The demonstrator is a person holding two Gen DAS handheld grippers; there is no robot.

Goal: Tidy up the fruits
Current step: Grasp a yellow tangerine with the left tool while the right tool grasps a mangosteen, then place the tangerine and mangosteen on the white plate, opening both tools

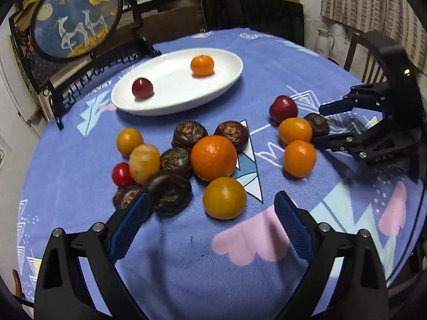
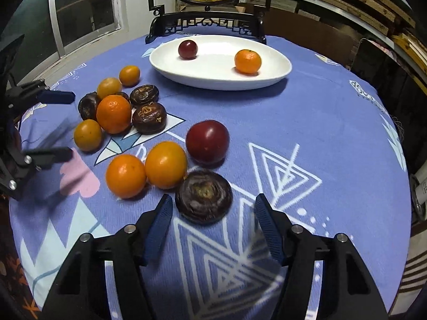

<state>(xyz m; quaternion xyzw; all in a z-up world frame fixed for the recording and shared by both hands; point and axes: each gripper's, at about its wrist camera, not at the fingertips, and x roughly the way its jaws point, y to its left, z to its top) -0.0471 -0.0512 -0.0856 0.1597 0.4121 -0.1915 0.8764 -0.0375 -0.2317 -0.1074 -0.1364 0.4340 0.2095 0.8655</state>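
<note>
Two grippers (image 1: 210,209) (image 2: 210,210), angled down, seemingly empty.

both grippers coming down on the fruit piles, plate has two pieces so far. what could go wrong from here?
1. The dark flat fruit ahead of the open right gripper touches a yellow fruit; closing could knock that one rolling.
2. The left gripper is open over a tight cluster; one finger sits against a dark fruit, so it may shove neighbours.
3. Round fruit may roll on the shallow white plate.
</note>
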